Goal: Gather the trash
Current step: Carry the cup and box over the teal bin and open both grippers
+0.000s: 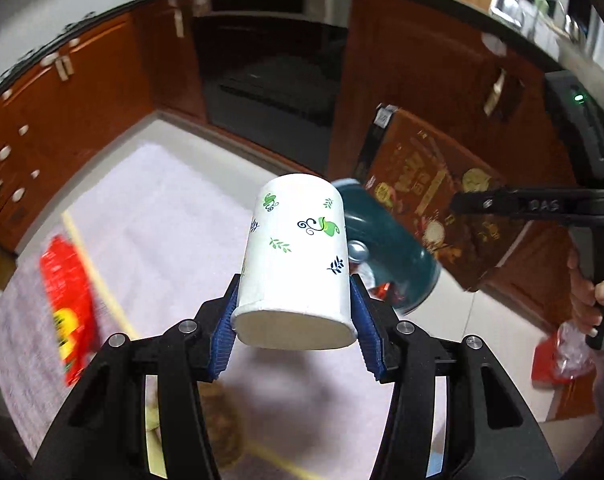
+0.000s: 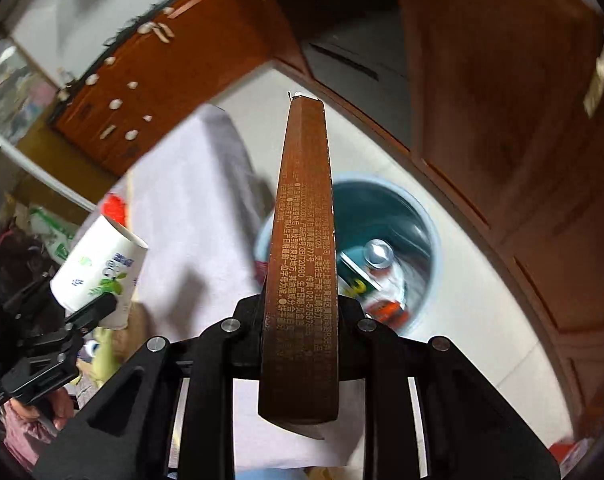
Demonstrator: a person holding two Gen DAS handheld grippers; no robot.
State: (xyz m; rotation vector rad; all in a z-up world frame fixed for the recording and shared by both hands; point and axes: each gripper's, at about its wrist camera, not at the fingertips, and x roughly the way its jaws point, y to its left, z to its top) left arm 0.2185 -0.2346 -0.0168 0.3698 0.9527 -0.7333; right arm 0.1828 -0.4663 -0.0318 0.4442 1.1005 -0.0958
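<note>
Red-brown wood: cabinet fronts (image 1: 66, 120) wrap the kitchen corner under a dark counter; the floor (image 1: 190, 140) is pale tile.
Cloth: a lilac towel (image 1: 162, 216) is spread on the floor, a red packet (image 1: 64, 300) on it.
Bin: teal (image 2: 385, 216), open, with a can and wrappers inside.
Paper cup: (image 1: 298, 256) white with green leaf prints, base nearest the left camera, long axis pointing away and slightly up.
Box: (image 2: 302, 264) brown and flat, seen edge-on, long axis running forward, above the bin's rim.
Left gripper: (image 1: 294, 320) blue pads clamped on the cup's base.
Right gripper: (image 2: 298, 316) jaws narrow, pinching the box.
</note>
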